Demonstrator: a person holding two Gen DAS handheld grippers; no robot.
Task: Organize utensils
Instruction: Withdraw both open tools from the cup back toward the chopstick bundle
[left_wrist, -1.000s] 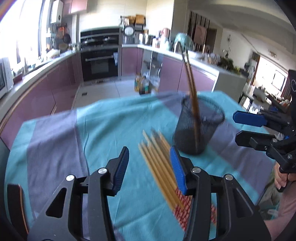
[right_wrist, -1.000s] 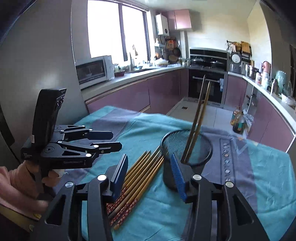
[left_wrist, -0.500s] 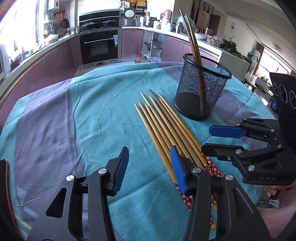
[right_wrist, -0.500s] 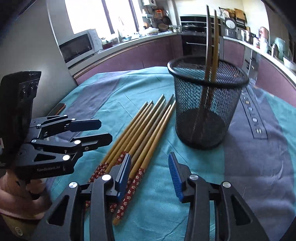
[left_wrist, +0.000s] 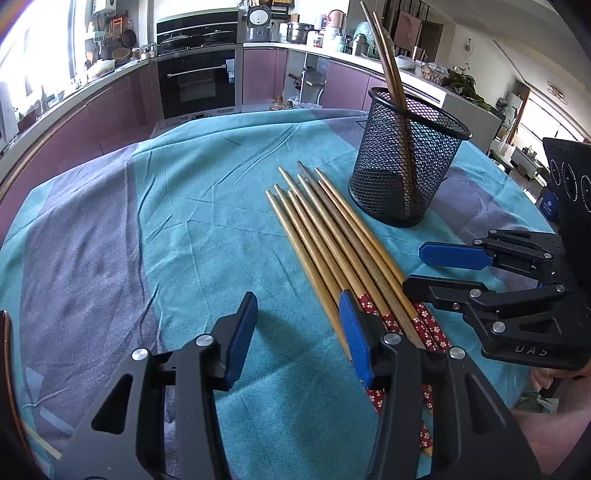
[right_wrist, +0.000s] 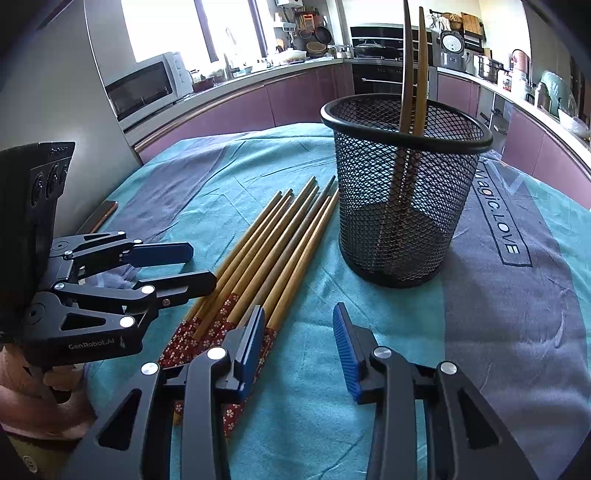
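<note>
Several bamboo chopsticks (left_wrist: 332, 236) with red flowered handles lie side by side on the teal and grey cloth (left_wrist: 184, 221). Beyond them a black mesh cup (left_wrist: 406, 166) stands upright with two darker chopsticks (left_wrist: 388, 66) leaning inside. My left gripper (left_wrist: 299, 314) is open and low over the cloth, its right finger over the leftmost handles. My right gripper (right_wrist: 299, 325) is open too, with only cloth between its fingers, and its left finger is over the rightmost handles (right_wrist: 266, 343). Each gripper shows in the other's view: the right gripper (left_wrist: 417, 269) and the left gripper (right_wrist: 203, 266).
The mesh cup (right_wrist: 402, 206) stands just right of the chopsticks' (right_wrist: 273, 251) tips. A dark flat object (right_wrist: 101, 218) lies at the table's left edge. A hand (right_wrist: 33, 398) grips the left handle. Purple kitchen cabinets, an oven and a microwave stand beyond the table.
Both grippers have sunk toward the table and tipped downward, ending close over the chopstick handles. The right gripper's fingers stand a little closer together than before.
</note>
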